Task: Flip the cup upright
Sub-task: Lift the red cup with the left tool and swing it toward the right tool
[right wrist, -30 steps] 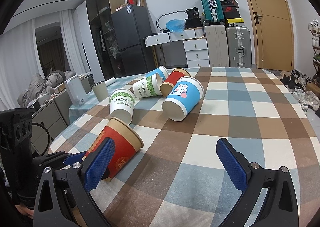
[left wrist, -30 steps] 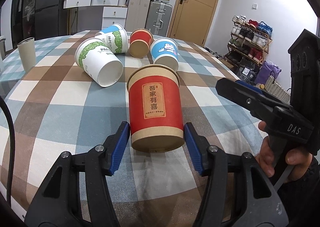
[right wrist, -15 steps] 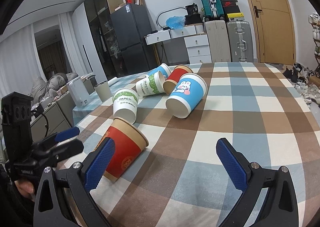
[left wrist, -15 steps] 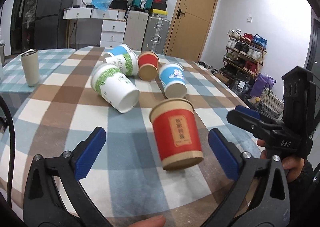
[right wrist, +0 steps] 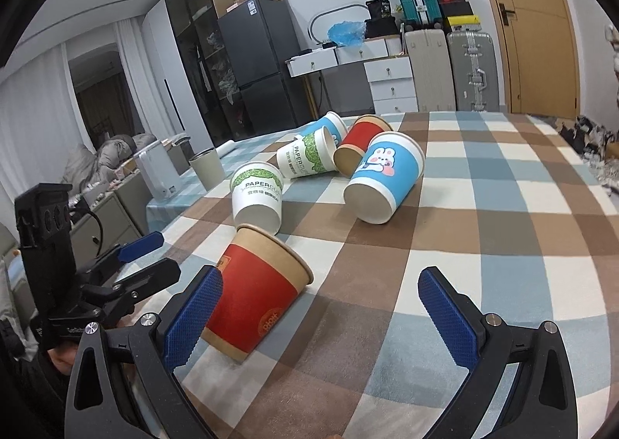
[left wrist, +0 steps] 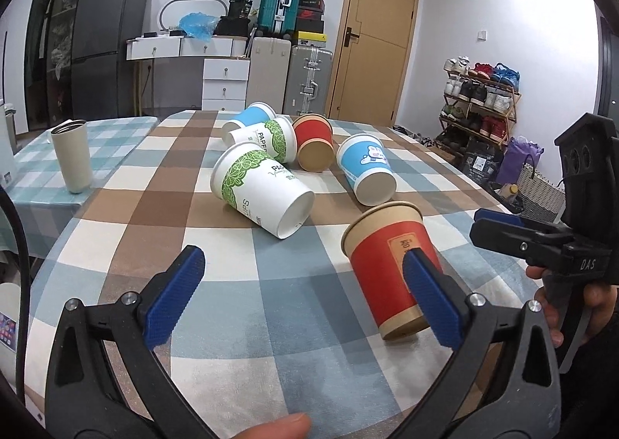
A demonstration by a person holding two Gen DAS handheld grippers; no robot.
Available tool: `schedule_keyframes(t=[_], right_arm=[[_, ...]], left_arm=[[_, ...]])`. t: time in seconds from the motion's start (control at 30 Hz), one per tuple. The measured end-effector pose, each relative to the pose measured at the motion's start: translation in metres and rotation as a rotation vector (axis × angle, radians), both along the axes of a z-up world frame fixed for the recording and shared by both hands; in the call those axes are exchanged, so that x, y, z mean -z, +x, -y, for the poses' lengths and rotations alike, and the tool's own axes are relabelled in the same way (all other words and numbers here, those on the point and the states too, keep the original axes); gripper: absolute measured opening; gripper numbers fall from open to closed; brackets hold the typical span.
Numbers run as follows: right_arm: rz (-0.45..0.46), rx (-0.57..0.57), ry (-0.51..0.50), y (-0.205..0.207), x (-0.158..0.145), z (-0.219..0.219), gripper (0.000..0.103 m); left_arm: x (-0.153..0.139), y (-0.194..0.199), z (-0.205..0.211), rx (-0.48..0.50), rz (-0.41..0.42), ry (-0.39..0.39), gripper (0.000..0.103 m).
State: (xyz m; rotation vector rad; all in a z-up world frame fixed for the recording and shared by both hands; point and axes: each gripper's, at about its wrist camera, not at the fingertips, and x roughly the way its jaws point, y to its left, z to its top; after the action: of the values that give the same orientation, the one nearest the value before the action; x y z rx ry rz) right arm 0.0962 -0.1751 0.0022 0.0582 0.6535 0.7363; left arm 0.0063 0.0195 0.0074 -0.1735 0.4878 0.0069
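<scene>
Red cup [left wrist: 390, 264] released upright; left tool [left wrist: 301, 299] withdrawn.

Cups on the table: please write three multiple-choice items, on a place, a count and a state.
1. Where does the tumbler stand? A on the floor; B on the side table; C on the fridge.
2. How many cups lie on their side? A three; B five; C seven.
3. The left gripper is: A open; B shut on a cup; C out of view.
B, it stands apart on the pale cloth; B, two blue, two white, one red; A, its fingers are wide apart.
</scene>
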Motion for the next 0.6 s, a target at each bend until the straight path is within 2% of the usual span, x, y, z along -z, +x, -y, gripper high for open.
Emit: schedule_keyframes(t=[0.27,0.43,0.6], right_arm=[[-0.022,-0.008,-0.043,0.006,0.000,-0.016,0.103],[-0.129,-0.041,-0.012,0.018,0.005,-0.023,0.103],[-0.192,-0.075,0.014,0.025,0.007,-0.033,0.103]], left_arm=[[0.003,0.002,-0.003,-0.006,0.002,0.004,0.102],[0.003,0.002,-0.003,-0.006,0.002,0.006,0.102],[0.004,0.002,-0.008,-0.012,0.008,0.003,0.102]])
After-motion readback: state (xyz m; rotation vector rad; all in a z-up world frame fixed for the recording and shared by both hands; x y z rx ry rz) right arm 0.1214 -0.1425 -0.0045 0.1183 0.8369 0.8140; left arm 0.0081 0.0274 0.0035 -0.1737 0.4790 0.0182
